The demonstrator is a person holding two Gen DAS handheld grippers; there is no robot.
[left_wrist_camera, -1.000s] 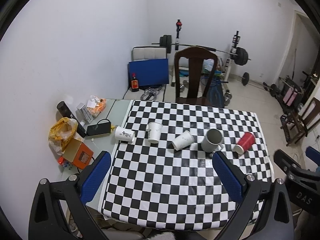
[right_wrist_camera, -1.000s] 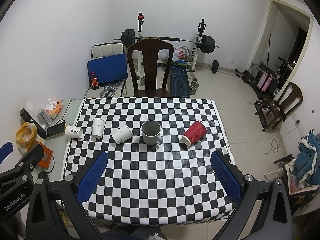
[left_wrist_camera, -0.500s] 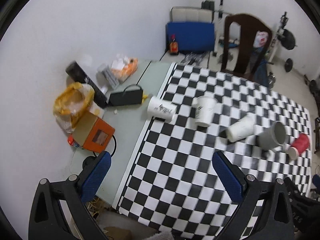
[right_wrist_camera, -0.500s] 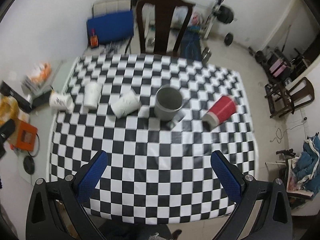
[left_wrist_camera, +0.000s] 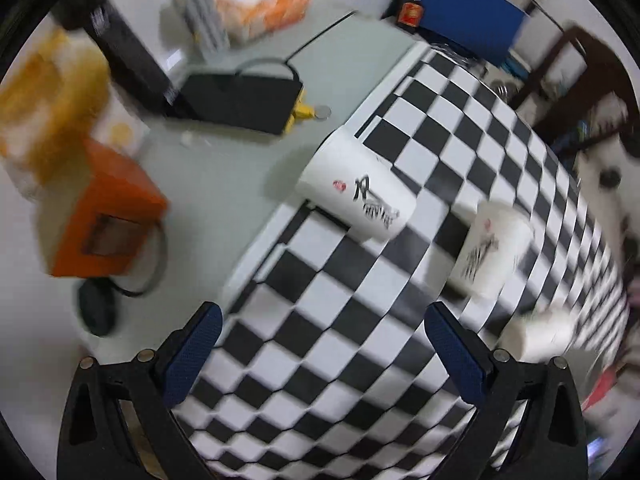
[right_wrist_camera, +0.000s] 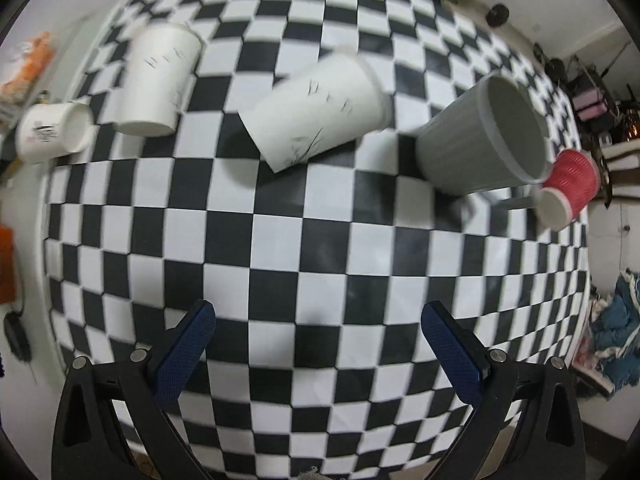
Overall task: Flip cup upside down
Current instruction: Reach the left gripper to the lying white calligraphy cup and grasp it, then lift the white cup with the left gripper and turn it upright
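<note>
Several cups sit in a row on the checkered tablecloth (right_wrist_camera: 320,264). A white cup with black writing (left_wrist_camera: 356,196) lies on its side at the cloth's left edge; it also shows in the right wrist view (right_wrist_camera: 52,130). A second white cup (left_wrist_camera: 488,252) (right_wrist_camera: 158,80) stands beside it. A third white cup (right_wrist_camera: 316,108) lies on its side. A grey mug (right_wrist_camera: 480,136) stands upright, mouth up. A red cup (right_wrist_camera: 568,188) lies on its side. My left gripper (left_wrist_camera: 320,350) is open, above the cloth, near the leftmost cup. My right gripper (right_wrist_camera: 316,346) is open, in front of the third white cup and mug.
Left of the cloth on the bare table (left_wrist_camera: 224,176) are an orange box (left_wrist_camera: 100,220), a black case (left_wrist_camera: 244,100), a yellow bag (left_wrist_camera: 44,96) and snack packs (left_wrist_camera: 260,12). A wooden chair (left_wrist_camera: 580,80) stands behind. Gym gear and clothes lie at the right.
Both grippers have dropped down and forward toward the table, so the cups look much larger. The left one swung toward the leftmost white cup. No cup has moved.
</note>
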